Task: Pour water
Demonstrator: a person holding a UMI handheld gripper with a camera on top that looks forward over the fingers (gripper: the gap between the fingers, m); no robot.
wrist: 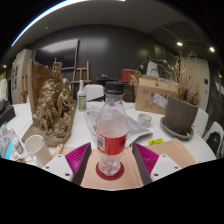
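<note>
A clear plastic water bottle with a dark cap and a red label stands upright on a white table, on a tan mat with a red disc under its base. The gripper is spread apart, and the bottle stands between its pink pads with a gap showing at each side (neither finger presses on it). Toward the table's left edge rises a brown sculpture, with a small white cup near its foot. A white spray bottle stands toward the table's far edge. On the right side sits a dark bowl, and a cardboard box lies beyond it.
</note>
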